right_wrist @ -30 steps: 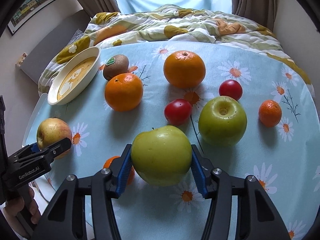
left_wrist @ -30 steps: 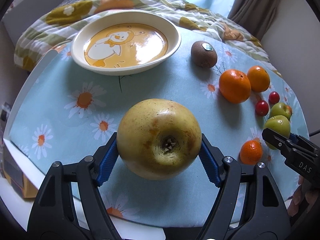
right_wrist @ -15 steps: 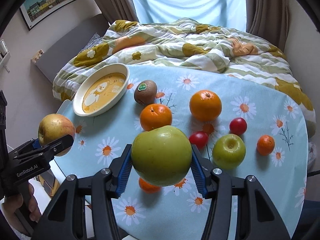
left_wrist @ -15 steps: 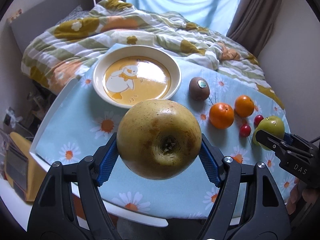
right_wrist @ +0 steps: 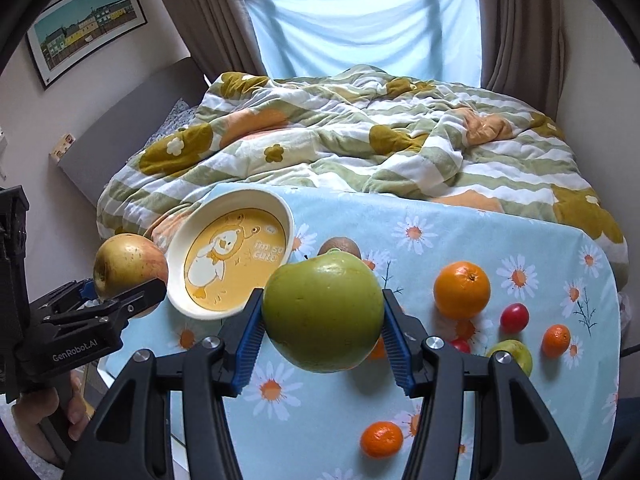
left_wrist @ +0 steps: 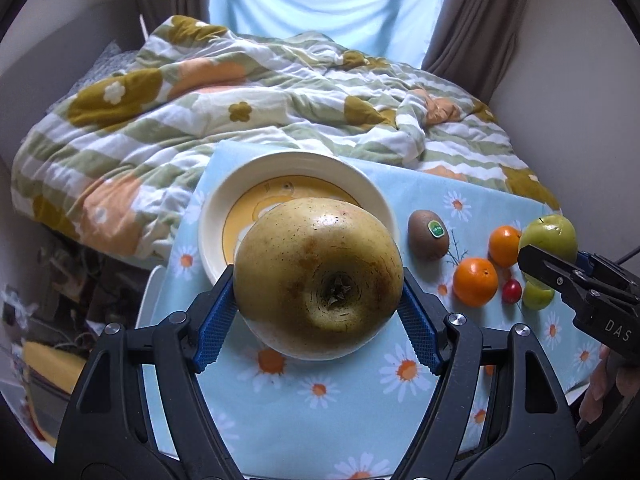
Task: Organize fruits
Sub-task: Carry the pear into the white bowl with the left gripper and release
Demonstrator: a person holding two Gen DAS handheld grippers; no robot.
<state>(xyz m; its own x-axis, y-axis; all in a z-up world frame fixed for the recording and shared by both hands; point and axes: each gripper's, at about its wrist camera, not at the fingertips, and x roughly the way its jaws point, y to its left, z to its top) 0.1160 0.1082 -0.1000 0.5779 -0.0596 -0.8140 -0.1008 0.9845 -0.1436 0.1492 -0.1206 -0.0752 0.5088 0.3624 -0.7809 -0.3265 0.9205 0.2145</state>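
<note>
My left gripper (left_wrist: 318,312) is shut on a large yellow-brown apple (left_wrist: 318,280), held in the air above the table near the cream duck plate (left_wrist: 296,164). My right gripper (right_wrist: 322,328) is shut on a green apple (right_wrist: 322,312), also lifted clear of the table. In the right wrist view the yellow apple (right_wrist: 128,264) hangs left of the plate (right_wrist: 280,208). In the left wrist view the green apple (left_wrist: 550,234) shows at the far right. The plate holds no fruit.
On the daisy tablecloth (right_wrist: 440,224) lie a kiwi (left_wrist: 428,234), two oranges (left_wrist: 475,282) (right_wrist: 462,290), two small mandarins (right_wrist: 381,439), cherry tomatoes (right_wrist: 514,317) and another green apple (right_wrist: 516,354). A bed with a flowered quilt (right_wrist: 360,140) stands behind the table.
Both grippers rose and pulled back from the table with their apples still held. The table and the fruit on it look smaller and farther, and more of the bed shows.
</note>
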